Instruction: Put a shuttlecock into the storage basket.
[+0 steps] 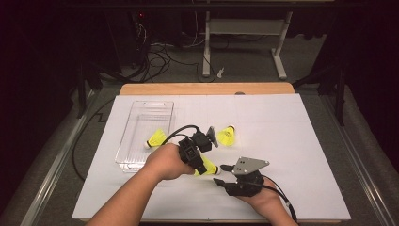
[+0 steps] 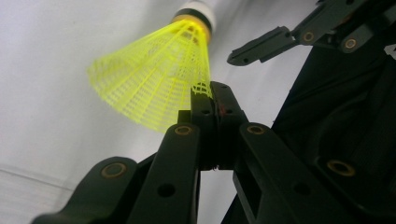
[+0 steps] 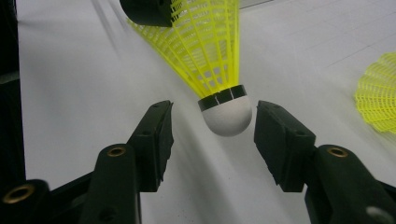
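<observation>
My left gripper (image 2: 212, 93) is shut on the rim of a yellow shuttlecock's mesh skirt (image 2: 159, 79), holding it just above the white paper. Its white cork (image 3: 227, 114) points toward my right gripper (image 3: 212, 126), which is open with one jaw on each side of the cork and not touching it. In the high view the held shuttlecock (image 1: 210, 167) is at the front centre, between the left gripper (image 1: 202, 167) and the right gripper (image 1: 221, 174). A second shuttlecock (image 1: 227, 135) lies on the paper behind them, and a third (image 1: 156, 139) lies in the clear tray (image 1: 123, 141).
White paper (image 1: 291, 141) covers the wooden table. The clear tray stands at the left. The loose shuttlecock (image 3: 378, 98) lies to the right in the right gripper view. Cables and table legs (image 1: 206, 47) stand on the floor beyond the far edge.
</observation>
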`<state>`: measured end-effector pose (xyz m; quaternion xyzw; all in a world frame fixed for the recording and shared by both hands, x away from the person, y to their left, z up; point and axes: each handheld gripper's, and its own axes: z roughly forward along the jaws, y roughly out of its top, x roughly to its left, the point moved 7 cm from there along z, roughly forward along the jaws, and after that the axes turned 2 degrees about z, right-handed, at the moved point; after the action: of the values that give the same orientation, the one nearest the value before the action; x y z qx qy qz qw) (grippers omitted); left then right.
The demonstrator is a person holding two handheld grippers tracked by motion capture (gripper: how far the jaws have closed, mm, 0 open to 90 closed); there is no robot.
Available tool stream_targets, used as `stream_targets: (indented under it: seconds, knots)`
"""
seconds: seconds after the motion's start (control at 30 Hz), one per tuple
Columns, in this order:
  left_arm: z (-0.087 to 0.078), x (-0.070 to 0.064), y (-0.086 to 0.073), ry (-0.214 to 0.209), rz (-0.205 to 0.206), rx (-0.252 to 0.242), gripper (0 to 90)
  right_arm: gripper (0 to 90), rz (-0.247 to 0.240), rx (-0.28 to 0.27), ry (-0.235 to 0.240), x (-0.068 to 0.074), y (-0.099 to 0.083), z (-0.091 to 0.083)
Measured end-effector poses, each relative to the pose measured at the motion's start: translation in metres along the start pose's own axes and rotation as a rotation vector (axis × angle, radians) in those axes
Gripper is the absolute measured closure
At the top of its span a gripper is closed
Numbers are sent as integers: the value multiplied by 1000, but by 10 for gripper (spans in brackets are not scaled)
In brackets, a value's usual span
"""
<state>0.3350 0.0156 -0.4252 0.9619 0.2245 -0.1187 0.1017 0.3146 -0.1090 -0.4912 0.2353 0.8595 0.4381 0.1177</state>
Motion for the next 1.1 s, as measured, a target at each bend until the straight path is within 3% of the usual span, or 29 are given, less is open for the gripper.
stream_targets:
  seconds: [0.27,0.6,0.8,1.1]
  knots:
    - [-3,5,-3,21,-21,-4,899,352,40,-21,-15,-4,0,-3]
    - [-4,11,-5,42,-44,-12,897,157,112,-66,-80,-18,-8,-20]
    - [-1,13,-6,44,-53,-9,897,106,153,-78,-134,-34,-16,-39]
    - [3,15,-6,43,-51,-5,897,67,175,-74,-197,-47,-40,-59]
